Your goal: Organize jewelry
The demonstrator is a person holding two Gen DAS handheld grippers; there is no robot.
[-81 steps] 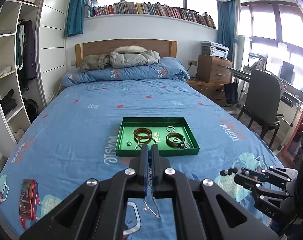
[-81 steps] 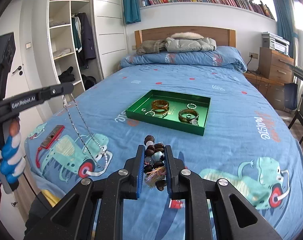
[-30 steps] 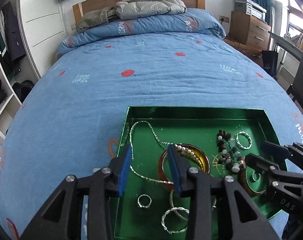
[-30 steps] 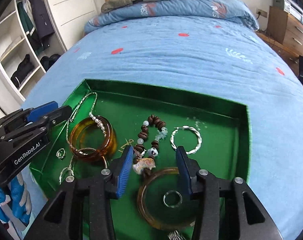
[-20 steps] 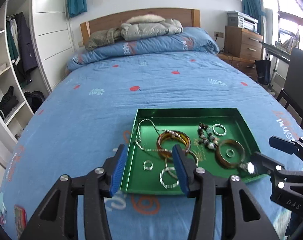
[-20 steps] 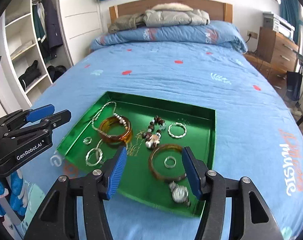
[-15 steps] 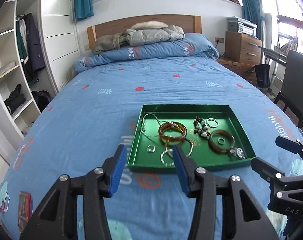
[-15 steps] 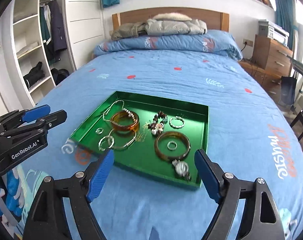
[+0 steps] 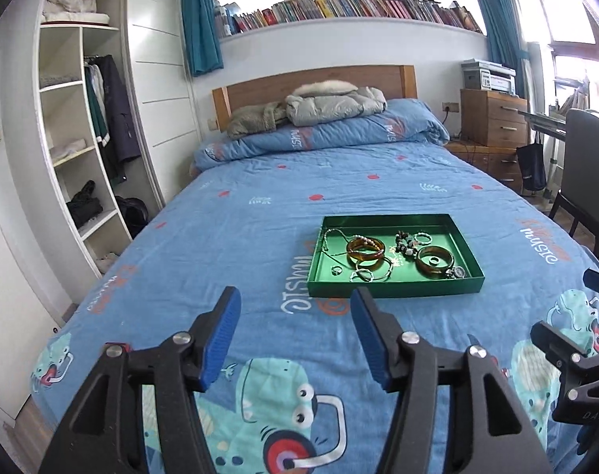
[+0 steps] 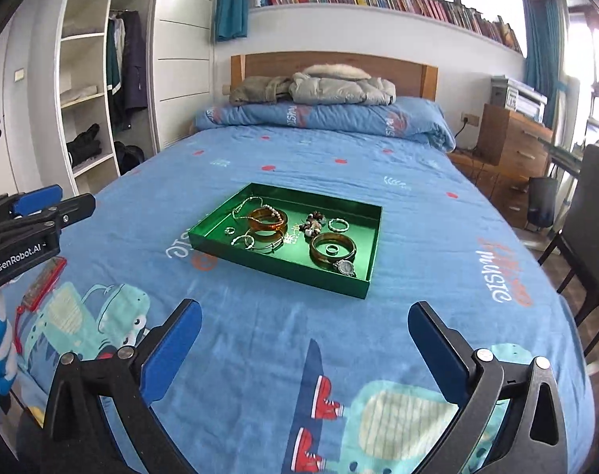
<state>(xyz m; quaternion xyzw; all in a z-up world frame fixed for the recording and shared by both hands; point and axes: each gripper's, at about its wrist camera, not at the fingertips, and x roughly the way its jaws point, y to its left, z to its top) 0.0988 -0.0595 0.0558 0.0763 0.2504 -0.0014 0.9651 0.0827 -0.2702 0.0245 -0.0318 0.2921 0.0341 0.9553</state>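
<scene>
A green tray point(image 9: 394, 287) sits on the blue bedspread; it also shows in the right wrist view point(image 10: 283, 266). In it lie two amber bangles point(image 9: 365, 248) point(image 9: 434, 262), a silver chain necklace point(image 9: 331, 237), a brown bead bracelet point(image 9: 404, 241), several silver rings and a watch point(image 10: 345, 266). My left gripper point(image 9: 295, 339) is open and empty, held well back from the tray. My right gripper point(image 10: 305, 349) is wide open and empty, also back from the tray.
A red card-like item point(image 10: 42, 282) lies on the bed near the left edge. A wardrobe with open shelves point(image 9: 74, 150) stands left. A wooden nightstand point(image 9: 493, 118) and a dark chair point(image 9: 588, 181) stand right of the bed.
Both grippers let go of the necklace and the bead bracelet in the tray, opened wider, and pulled back away from the tray.
</scene>
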